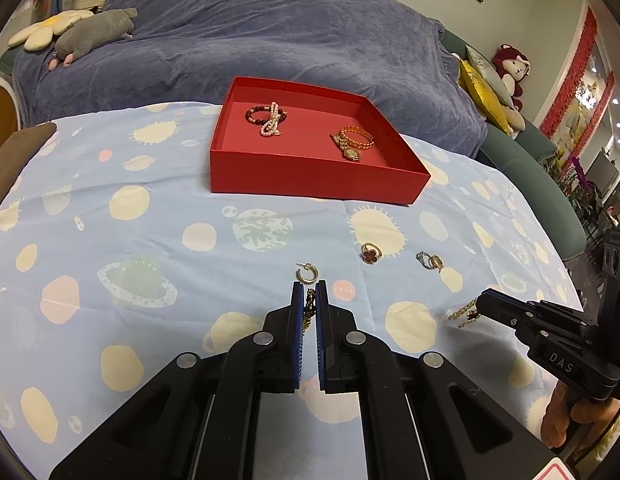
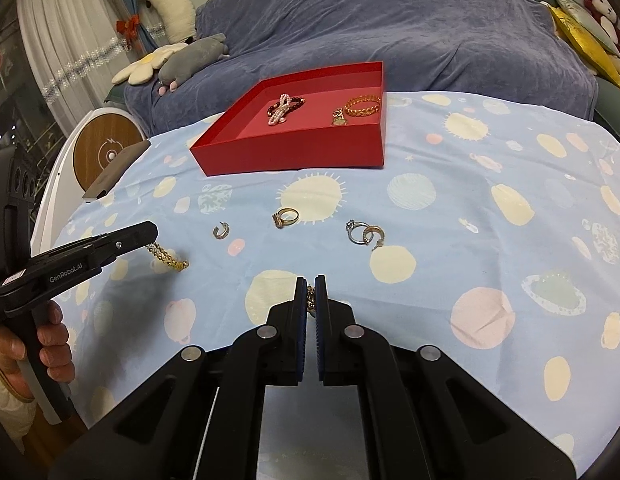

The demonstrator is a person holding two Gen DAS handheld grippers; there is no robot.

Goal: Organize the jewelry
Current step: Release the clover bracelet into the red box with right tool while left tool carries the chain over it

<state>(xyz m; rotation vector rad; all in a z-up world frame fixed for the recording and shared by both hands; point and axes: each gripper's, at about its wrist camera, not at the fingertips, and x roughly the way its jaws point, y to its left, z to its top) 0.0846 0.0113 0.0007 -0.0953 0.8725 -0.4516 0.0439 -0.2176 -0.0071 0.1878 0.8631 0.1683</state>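
A red box (image 1: 310, 178) (image 2: 294, 152) on the table holds a bead and pearl bracelet (image 1: 268, 118) (image 2: 284, 109), a gold bangle (image 1: 356, 139) (image 2: 363, 105) and a gold watch (image 1: 350, 153). My left gripper (image 1: 309, 286) (image 2: 150, 236) is shut on a gold chain bracelet (image 1: 310, 310) (image 2: 166, 258). My right gripper (image 2: 310, 280) (image 1: 484, 300) is shut on another gold chain (image 2: 311, 298) (image 1: 462, 314). On the cloth lie a hoop earring (image 1: 307, 274) (image 2: 221, 231), a red clover ring (image 1: 370, 253) (image 2: 285, 217), and a silver ring with an earring (image 1: 429, 261) (image 2: 365, 233).
The table wears a light blue planet-print cloth (image 1: 130, 240) (image 2: 490, 208). A sofa under a blue-grey cover (image 1: 270, 40) (image 2: 390, 20) stands behind it, with plush toys (image 1: 90, 34). A brown pad (image 2: 114, 168) lies at the table's left edge.
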